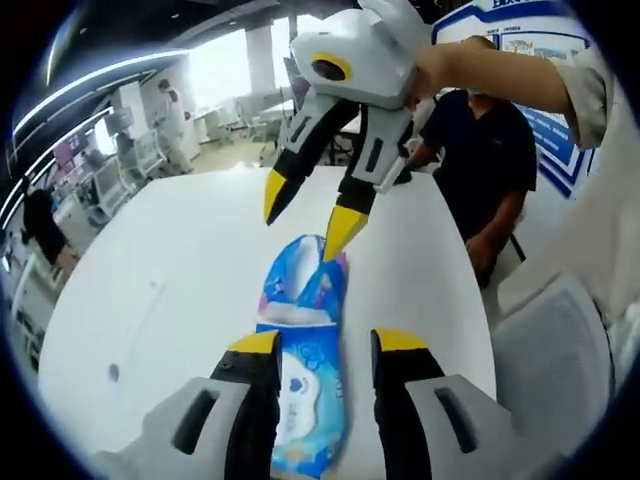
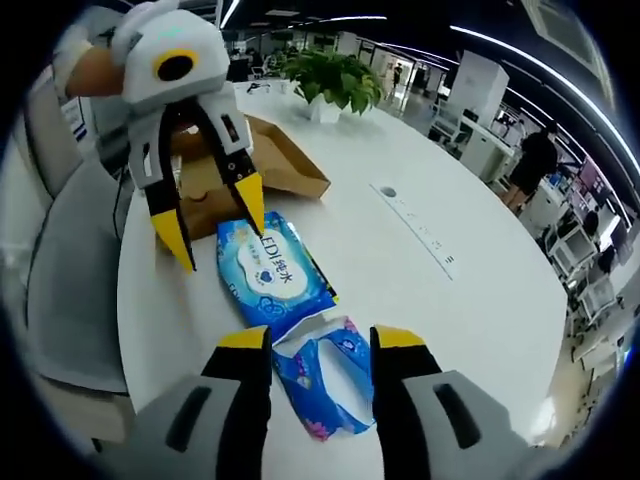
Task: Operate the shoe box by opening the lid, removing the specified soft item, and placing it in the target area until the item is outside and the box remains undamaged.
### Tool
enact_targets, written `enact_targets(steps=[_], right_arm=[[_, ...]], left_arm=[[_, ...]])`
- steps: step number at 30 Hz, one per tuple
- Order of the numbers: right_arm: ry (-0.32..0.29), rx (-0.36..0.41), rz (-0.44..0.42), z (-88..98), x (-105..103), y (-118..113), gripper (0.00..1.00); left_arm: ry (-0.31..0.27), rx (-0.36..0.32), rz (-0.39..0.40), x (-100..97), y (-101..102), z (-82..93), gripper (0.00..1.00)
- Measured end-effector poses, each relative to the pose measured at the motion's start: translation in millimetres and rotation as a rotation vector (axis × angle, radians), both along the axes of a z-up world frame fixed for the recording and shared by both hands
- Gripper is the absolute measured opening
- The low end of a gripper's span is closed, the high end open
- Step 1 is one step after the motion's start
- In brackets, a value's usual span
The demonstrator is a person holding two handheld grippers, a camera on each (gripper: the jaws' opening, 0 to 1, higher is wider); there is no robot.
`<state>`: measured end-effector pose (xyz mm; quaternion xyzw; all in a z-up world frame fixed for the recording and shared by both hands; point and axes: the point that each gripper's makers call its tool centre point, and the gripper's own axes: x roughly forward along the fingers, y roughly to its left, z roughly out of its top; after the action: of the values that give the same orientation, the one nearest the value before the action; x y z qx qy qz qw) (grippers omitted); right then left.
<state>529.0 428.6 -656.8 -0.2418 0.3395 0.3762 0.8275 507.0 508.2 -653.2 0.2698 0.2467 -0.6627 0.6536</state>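
Both tools open over wipes pack [image 2: 272,275], cardboard box [image 2: 250,165] behind, potted plant [image 2: 330,80] beyond

My left gripper [image 1: 328,345] jaws straddle a blue wipes pack [image 1: 308,390] lying on the white table [image 1: 180,280]. Right gripper [image 1: 308,215] hangs opposite, jaws apart, one yellow tip touching the pack's far end.

Both hand-held grippers [image 1: 325,345] [image 2: 320,340] hang with jaws parted.
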Motion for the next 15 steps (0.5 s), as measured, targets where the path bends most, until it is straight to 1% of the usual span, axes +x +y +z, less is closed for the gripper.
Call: enact_targets(steps=[3, 5, 9, 15], right_arm=[[0.002, -0.003, 0.023, -0.5, -4.3, 10.8, 0.38], [0.008, 0.01, 0.041, 0.0, -7.8, 22.3, 0.39], [0.013, 0.029, 0.079, 0.7, -11.6, 39.1, 0.41], [0.029, 0.05, 0.133, 0.0, -17.6, 63.3, 0.46]], left_arm=[[0.0, 0.002, 0.02, 2.1, 18.6, 3.3, 0.35], [-0.005, 0.003, 0.032, 3.5, 27.3, 5.1, 0.36], [-0.006, -0.016, 0.074, 7.2, 46.0, 12.0, 0.37], [-0.022, -0.011, 0.141, 11.4, 87.6, 16.6, 0.4]])
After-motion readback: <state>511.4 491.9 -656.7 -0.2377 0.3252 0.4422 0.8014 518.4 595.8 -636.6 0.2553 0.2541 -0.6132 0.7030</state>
